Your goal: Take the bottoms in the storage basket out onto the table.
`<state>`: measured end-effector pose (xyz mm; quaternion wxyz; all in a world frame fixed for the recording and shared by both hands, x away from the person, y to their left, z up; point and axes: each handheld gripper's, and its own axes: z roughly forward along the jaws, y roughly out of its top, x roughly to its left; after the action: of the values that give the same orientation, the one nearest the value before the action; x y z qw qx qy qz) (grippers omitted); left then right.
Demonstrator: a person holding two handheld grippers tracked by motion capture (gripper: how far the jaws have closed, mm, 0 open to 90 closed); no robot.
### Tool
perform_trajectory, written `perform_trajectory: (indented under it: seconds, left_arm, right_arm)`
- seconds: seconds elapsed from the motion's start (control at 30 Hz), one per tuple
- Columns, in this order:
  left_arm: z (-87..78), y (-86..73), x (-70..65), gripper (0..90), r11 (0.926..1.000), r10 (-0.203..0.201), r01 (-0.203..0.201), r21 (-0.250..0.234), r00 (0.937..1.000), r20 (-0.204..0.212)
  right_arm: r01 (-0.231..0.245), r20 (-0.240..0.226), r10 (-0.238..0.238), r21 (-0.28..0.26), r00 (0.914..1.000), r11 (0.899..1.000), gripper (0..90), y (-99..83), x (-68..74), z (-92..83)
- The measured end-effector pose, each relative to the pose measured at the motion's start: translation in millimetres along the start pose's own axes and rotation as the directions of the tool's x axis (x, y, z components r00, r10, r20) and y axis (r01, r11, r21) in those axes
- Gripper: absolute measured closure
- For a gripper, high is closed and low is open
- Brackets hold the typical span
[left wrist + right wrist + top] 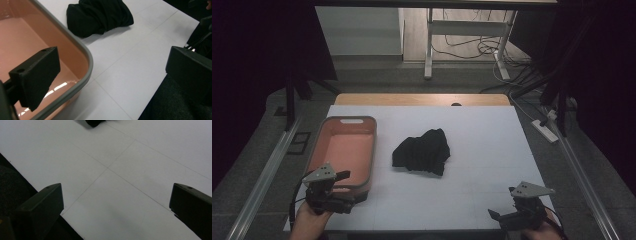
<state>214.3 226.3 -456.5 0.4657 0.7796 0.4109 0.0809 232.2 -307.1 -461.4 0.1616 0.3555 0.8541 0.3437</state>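
We see a crumpled, ribbed black cloth mid-table on the matte white tabletop, beside a smooth salmon bin (rounded grey rim). Left gripper and right gripper both gape wide, empty.

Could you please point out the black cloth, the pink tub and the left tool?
black cloth [422, 151], high view, its middle.
pink tub [373, 145], high view, right rim.
left tool [353, 187], high view, between its tips.
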Motion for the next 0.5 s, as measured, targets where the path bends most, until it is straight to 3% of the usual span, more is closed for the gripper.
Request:
perform_trajectory:
  seconds: [0.5]
  left_arm:
    - [-15.6,-19.2,4.0,0.6,0.9994,-0.034,0.034,0.008,0.9983,-0.046]
  right_arm:
    - [0.000,0.001,0.000,0.000,1.0000,1.000,0.0,0.0,0.1,0.0]
